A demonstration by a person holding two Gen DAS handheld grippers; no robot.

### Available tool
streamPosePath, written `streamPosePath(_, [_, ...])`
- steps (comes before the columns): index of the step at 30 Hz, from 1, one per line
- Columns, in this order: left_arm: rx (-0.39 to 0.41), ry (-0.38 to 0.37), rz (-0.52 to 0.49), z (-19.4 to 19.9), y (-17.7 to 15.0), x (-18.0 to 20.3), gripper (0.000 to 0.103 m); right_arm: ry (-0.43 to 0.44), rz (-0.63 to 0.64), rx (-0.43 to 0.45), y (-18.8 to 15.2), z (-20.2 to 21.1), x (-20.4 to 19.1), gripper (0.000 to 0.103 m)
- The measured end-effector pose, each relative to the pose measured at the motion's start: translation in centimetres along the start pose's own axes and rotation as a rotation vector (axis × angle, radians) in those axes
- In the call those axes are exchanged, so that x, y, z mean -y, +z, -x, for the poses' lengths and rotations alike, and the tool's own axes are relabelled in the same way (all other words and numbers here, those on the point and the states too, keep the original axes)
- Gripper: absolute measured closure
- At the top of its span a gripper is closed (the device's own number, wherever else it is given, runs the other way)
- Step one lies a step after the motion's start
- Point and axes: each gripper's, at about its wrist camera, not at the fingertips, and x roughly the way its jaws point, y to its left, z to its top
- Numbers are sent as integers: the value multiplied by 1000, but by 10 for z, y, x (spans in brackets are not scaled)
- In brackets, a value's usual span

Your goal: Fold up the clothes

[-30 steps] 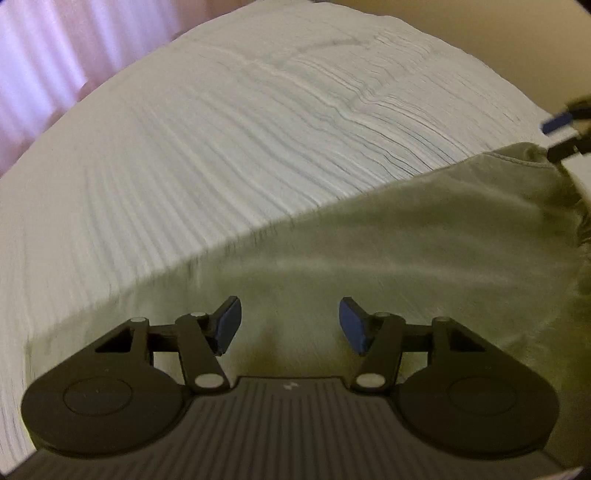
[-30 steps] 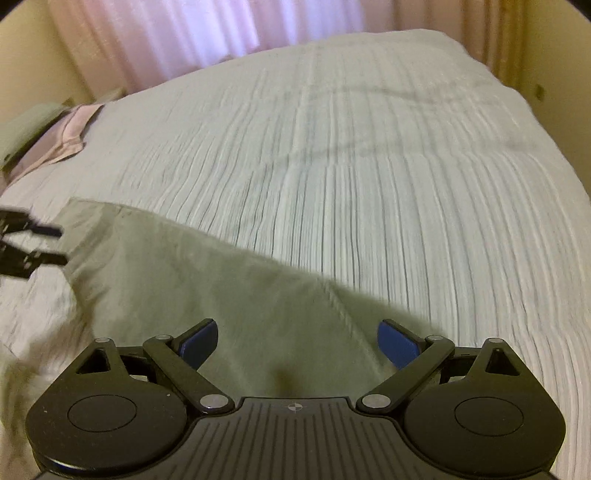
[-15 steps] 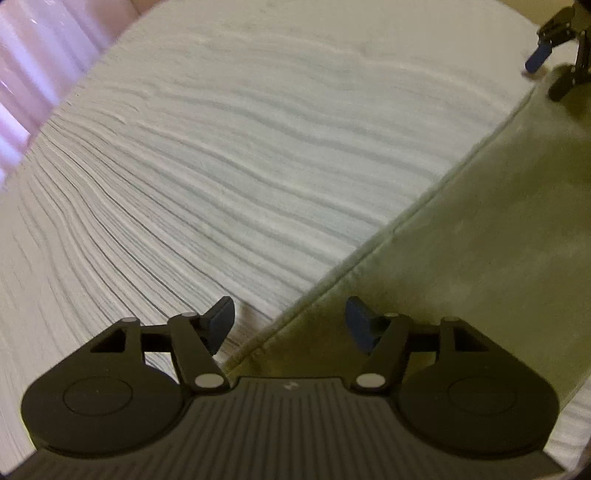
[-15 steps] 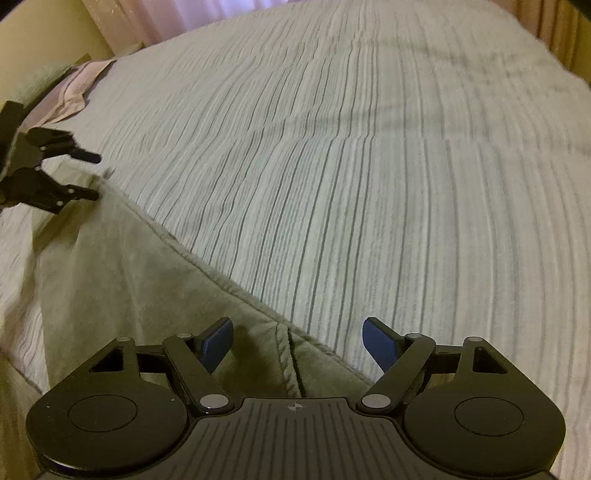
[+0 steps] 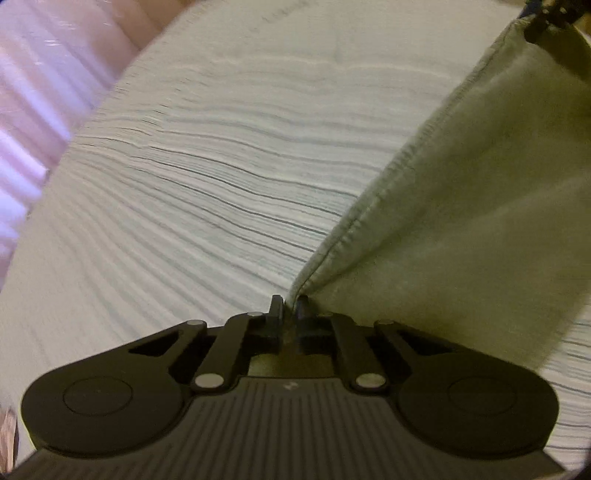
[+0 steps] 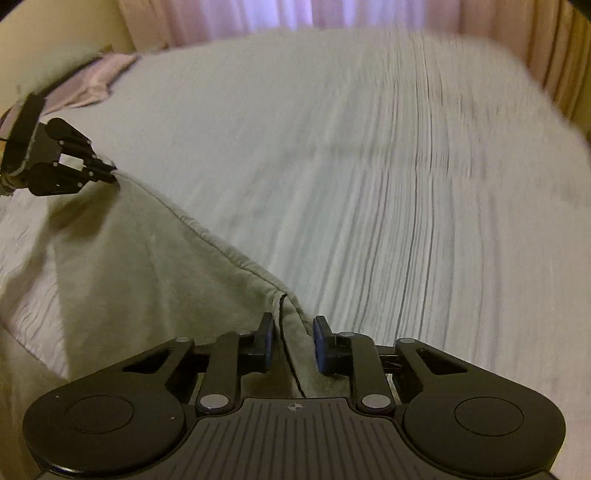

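**Olive garment held taut by two corners above a striped bedspread**

Nearest the lens, the left gripper (image 5: 290,308) has its fingers clenched on one hemmed corner of the olive-green garment (image 5: 480,206). The right gripper (image 6: 291,339) has cloth bunched between its blue-padded fingers (image 6: 322,345), which stand a little apart, so the grasp looks closing or loose; from the left wrist view its tips at the far corner are too dark to read. Between the two the hem (image 6: 207,236) runs raised and taut, the cloth sloping down onto the bed (image 6: 369,166). This reads as the lift-and-carry stage of a fold: the next move calls for both corners travelling together, level, with tension kept. A pinkish cloth (image 6: 88,81) lies at the bed's far edge before curtains (image 6: 258,14).
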Motion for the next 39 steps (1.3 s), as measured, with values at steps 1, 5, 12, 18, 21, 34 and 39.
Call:
streamPosePath(1, [17, 14, 26, 18, -5, 3, 98, -15, 11, 31, -3, 16, -11, 83])
streamPosePath(5, [94, 40, 200, 107, -42, 32, 98, -32, 44, 97, -39, 82, -68, 84])
streamPosePath(12, [-61, 1, 640, 232, -157, 151, 98, -8, 7, 6, -132, 158, -175, 78])
streamPosePath(18, [-207, -38, 974, 256, -214, 218, 94, -115, -315, -173, -215, 162, -216, 31])
streamPosePath(21, [-186, 3, 1053, 258, -219, 210, 87, -140, -610, -136, -230, 162, -201, 31])
streamPosePath(34, [-183, 158, 1106, 240, -258, 168, 62, -201, -1398, 277, -306, 146, -131, 31])
streamPosePath(39, [-172, 180, 971, 203, -238, 141, 51, -242, -1353, 294, -303, 126, -128, 31])
